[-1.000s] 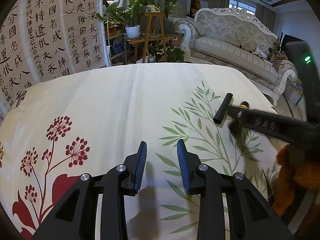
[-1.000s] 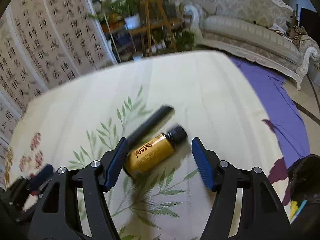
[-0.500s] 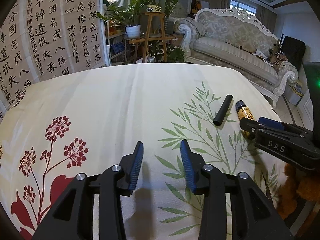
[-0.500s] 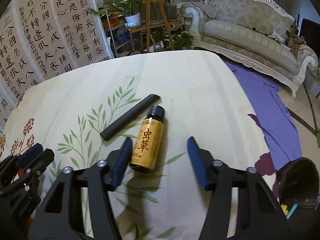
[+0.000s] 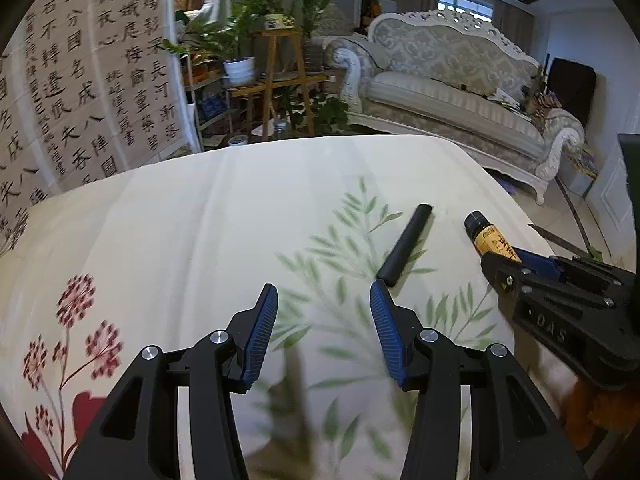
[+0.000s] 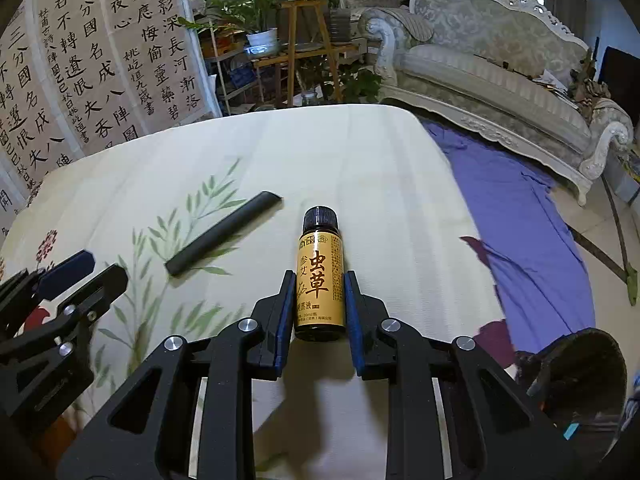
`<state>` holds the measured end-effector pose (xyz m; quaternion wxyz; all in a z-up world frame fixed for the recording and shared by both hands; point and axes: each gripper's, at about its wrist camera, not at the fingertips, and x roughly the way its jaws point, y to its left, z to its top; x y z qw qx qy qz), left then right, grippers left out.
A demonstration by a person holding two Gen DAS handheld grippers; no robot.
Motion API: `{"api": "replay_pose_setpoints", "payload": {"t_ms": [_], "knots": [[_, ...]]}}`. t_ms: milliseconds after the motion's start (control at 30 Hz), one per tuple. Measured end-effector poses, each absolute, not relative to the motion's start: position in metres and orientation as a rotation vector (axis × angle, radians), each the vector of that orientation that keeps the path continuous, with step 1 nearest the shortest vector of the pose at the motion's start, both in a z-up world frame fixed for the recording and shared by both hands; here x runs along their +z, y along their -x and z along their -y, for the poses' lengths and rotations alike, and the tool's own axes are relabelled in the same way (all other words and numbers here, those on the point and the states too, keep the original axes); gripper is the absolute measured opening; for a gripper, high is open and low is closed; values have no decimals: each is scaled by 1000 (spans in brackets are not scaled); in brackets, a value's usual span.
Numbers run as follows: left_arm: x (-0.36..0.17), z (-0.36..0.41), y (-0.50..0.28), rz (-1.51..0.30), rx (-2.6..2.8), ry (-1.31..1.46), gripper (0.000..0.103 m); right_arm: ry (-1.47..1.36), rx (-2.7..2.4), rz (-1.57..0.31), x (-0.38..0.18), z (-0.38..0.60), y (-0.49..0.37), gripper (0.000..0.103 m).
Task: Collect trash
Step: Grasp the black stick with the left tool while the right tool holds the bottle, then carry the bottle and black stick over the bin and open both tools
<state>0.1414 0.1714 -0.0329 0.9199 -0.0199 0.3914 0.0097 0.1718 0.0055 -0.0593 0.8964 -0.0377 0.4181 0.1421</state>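
A small amber bottle (image 6: 320, 248) with a black cap and yellow label lies on the floral tablecloth (image 5: 200, 220). My right gripper (image 6: 320, 273) is closing on its lower half, and the blue pads touch both sides of it. The bottle (image 5: 490, 238) sticks out of the right gripper (image 5: 505, 257) in the left wrist view. A black tube (image 6: 224, 238) lies to the bottle's left. My left gripper (image 5: 323, 285) hovers over the cloth with its jaws opening and nothing between them. The black tube (image 5: 406, 242) lies just beyond its right fingertip. The left gripper (image 6: 105, 267) shows at the left edge.
A dark round bin (image 6: 580, 384) stands off the table's near right corner. A purple cloth (image 6: 520, 220) lies on the floor to the right. Beyond the table stand a white sofa (image 5: 460, 92), a wooden plant stand (image 5: 280, 80) and a calligraphy screen (image 5: 80, 80).
The right jaws have narrowed around the bottle, which has turned to lie straight between them. The left jaws have spread wider and shifted right, toward the black tube.
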Motion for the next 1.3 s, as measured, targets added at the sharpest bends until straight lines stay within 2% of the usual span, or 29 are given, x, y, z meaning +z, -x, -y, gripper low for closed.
{"api": "replay_pose_setpoints", "payload": {"t_ms": [433,600,633,733,1300], "knots": [[-44,-143,-188,-876,-59,-14,47,46,323,-871,-60,8,-176,23],[-46,-139,-188,-886,-82,-48,34,39,331,-871,-60,12,-176,23],[-46,-138,-187,-885,-85,-50,27,39,331,-871,-60,12,-176,23],[-45,-136,-185,-881,-92,-61,14,44,330,-870,-59,12,-175,23],[-30,-124,-133,-843,-62,-11,14,53,323,-823,-39,25,-123,23]]}}
